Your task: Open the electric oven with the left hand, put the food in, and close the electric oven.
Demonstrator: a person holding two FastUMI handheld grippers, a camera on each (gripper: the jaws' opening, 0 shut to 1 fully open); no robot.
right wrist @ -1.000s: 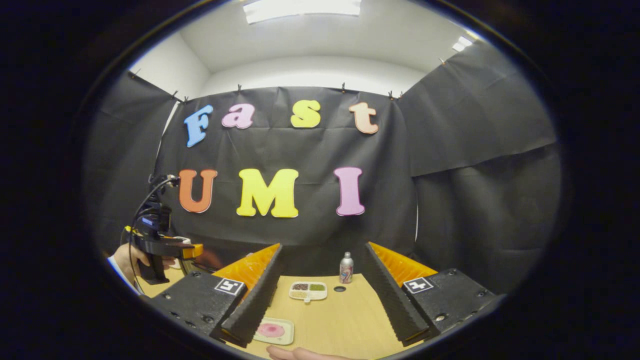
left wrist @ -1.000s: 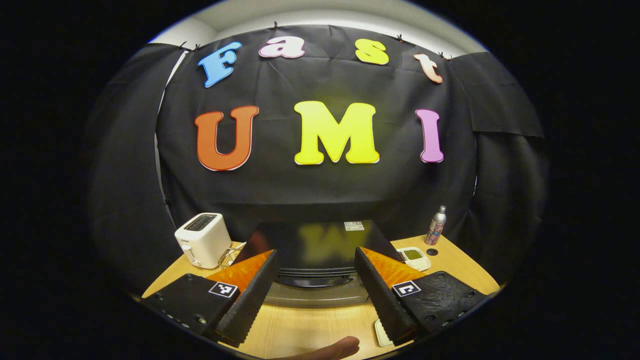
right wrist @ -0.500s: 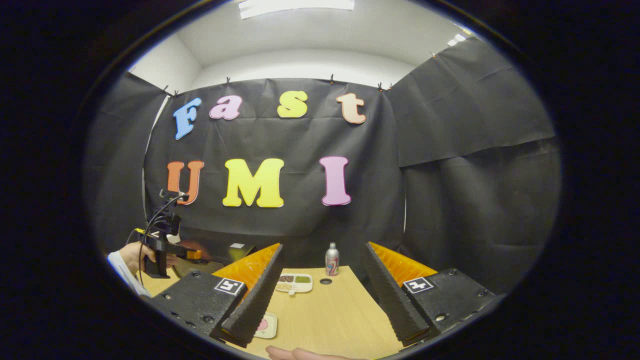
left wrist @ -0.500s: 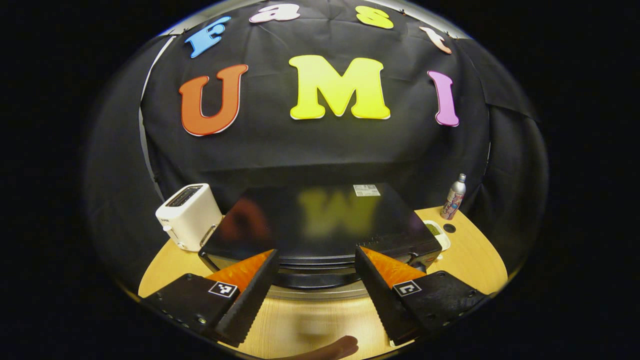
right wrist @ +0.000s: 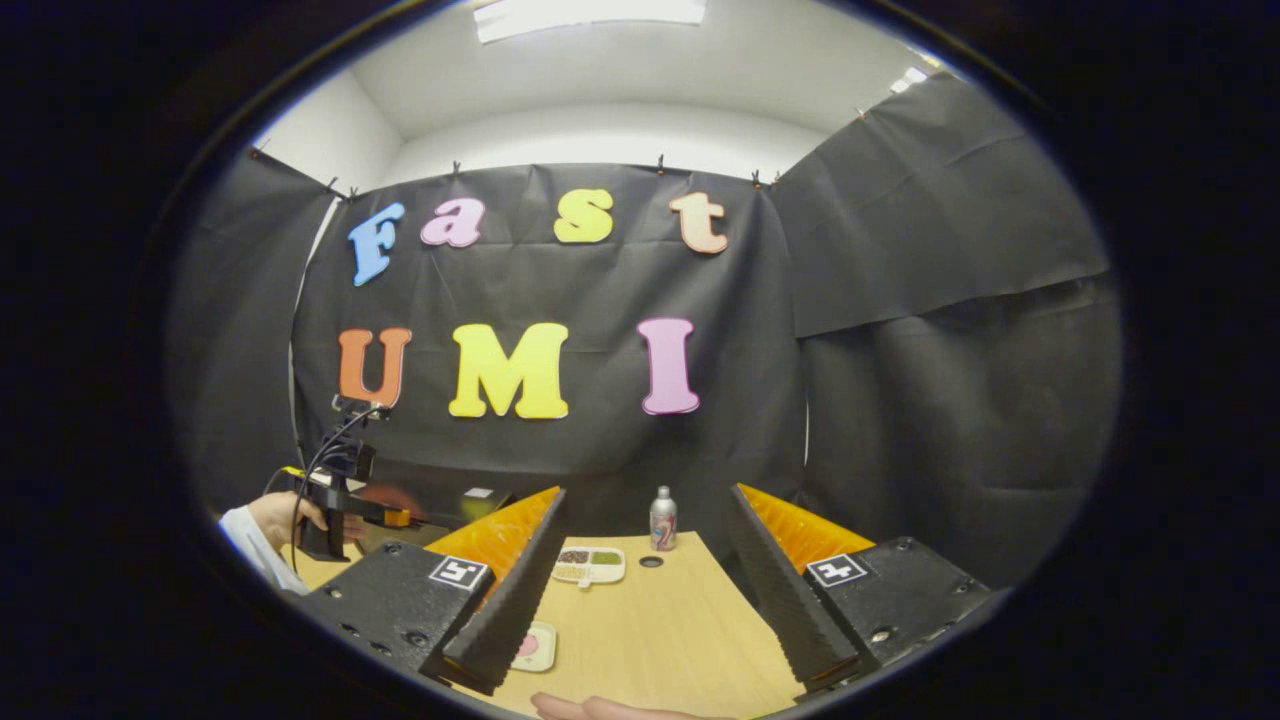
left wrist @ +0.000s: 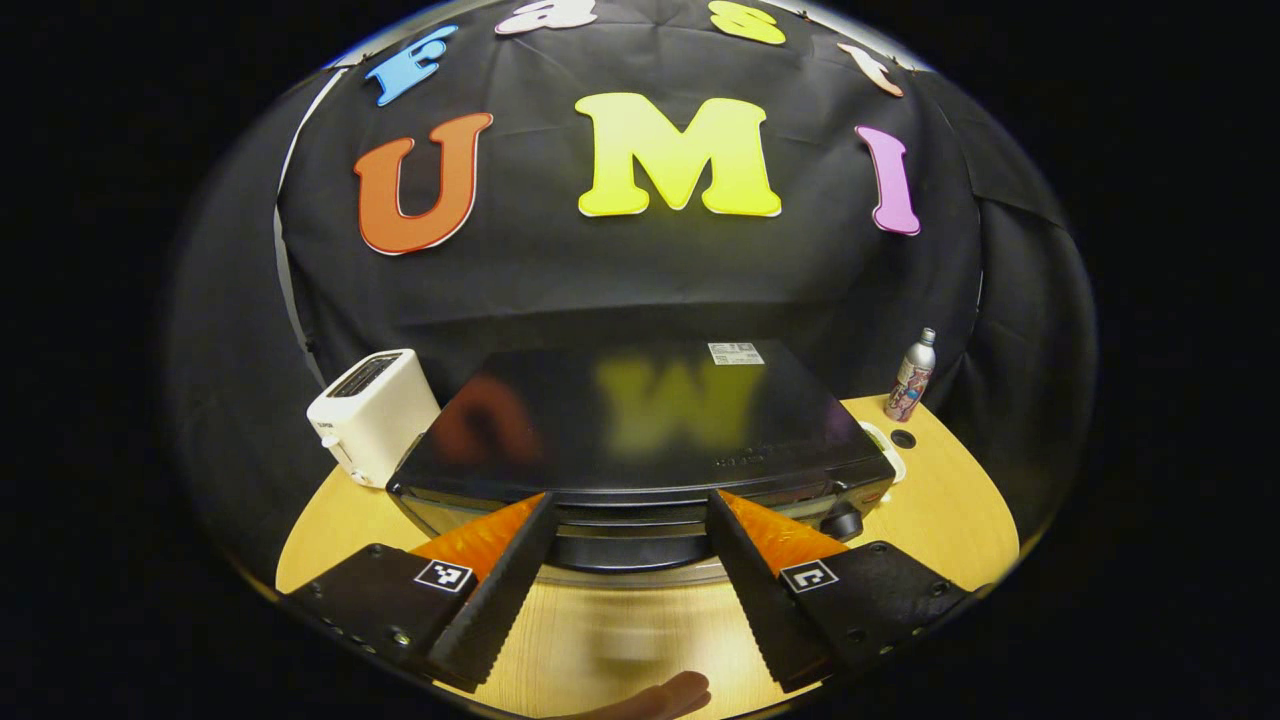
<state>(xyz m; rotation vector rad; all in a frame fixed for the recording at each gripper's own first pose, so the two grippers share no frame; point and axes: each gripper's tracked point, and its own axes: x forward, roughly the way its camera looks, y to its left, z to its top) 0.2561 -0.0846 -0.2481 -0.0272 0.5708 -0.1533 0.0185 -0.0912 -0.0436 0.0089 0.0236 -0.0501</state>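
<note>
The black electric oven (left wrist: 640,430) stands on the wooden table (left wrist: 930,510), its door shut and a knob (left wrist: 843,520) at the front right. My left gripper (left wrist: 630,500) is open, its fingers reaching toward the upper front edge of the oven without touching it. In the right gripper view, the left gripper (right wrist: 340,500) is held by a hand beside the oven's corner (right wrist: 470,503). My right gripper (right wrist: 645,495) is open and holds nothing, hovering above the table. A small pale plate with pink food (right wrist: 537,645) lies beside its left finger.
A white toaster (left wrist: 372,415) stands left of the oven. A metal bottle (left wrist: 912,372) and a dark round mark (left wrist: 903,438) are at the back right. A divided white dish of toppings (right wrist: 588,565) lies near the bottle (right wrist: 662,518). A fingertip (left wrist: 670,695) shows at the bottom.
My left gripper has moved forward and tilted down toward the oven, which now looks larger and nearer. The right gripper has shifted slightly; the plate now sits partly behind its left finger.
</note>
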